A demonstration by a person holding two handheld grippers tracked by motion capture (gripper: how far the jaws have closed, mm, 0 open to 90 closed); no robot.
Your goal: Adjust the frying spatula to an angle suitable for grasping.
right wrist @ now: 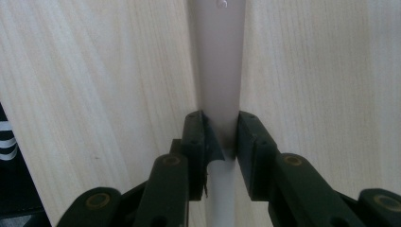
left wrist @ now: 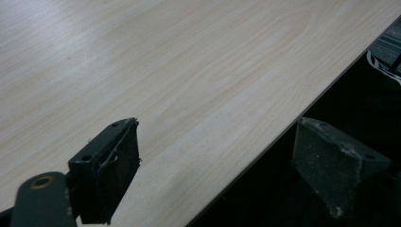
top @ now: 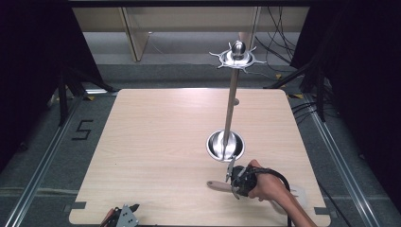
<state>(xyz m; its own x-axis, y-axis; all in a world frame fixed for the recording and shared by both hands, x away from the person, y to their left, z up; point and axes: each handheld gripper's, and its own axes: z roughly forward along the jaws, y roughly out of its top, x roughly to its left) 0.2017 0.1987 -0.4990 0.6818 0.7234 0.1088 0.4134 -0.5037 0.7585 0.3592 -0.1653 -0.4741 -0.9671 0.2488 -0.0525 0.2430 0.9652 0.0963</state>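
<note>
Right gripper view has my right claw (right wrist: 221, 135) clenched on the spatula handle (right wrist: 218, 66), which lies flat on the table (top: 156, 142) at its near right (nothing lifted yet). Left claw (left wrist: 215, 170) idles released at the near edge; carrying remains.

We see the table (top: 156, 142) from high above its near edge, looking forward and down, with the stand (top: 230, 111) right of centre. Our left gripper (left wrist: 215, 172) camera sits low and close at the table's near edge, looking along the bare top (left wrist: 189, 71). Our right gripper (right wrist: 222, 135) camera hangs very close over the table, just near of the stand, along a pale handle (right wrist: 217, 71). All three share the tabletop.
</note>
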